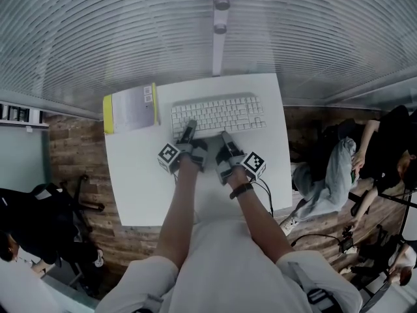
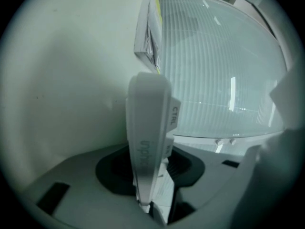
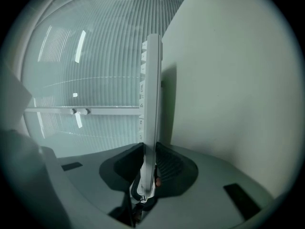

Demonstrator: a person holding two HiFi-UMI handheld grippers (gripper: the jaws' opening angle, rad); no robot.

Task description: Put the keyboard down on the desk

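The left gripper (image 1: 189, 129) and right gripper (image 1: 226, 137) each clamp the near edge of the white plastic keyboard (image 1: 218, 115), apparently keeping it level for the white tabletop (image 1: 140, 175).

At the far left corner of your desk (image 1: 143, 188) lies a flat box (image 1: 131, 107) with a yellow edge, grey on top and with small labels near one corner. Beyond it rises a ribbed, frosted wall (image 1: 98, 38) with a pale upright post (image 1: 219, 31). The floor (image 1: 71, 145) is wood plank. On your left stands a black chair (image 1: 81, 197). On your right a person (image 1: 384, 149) in dark clothes sits beside a grey garment (image 1: 326, 171), and a cable (image 1: 313, 238) trails nearby.
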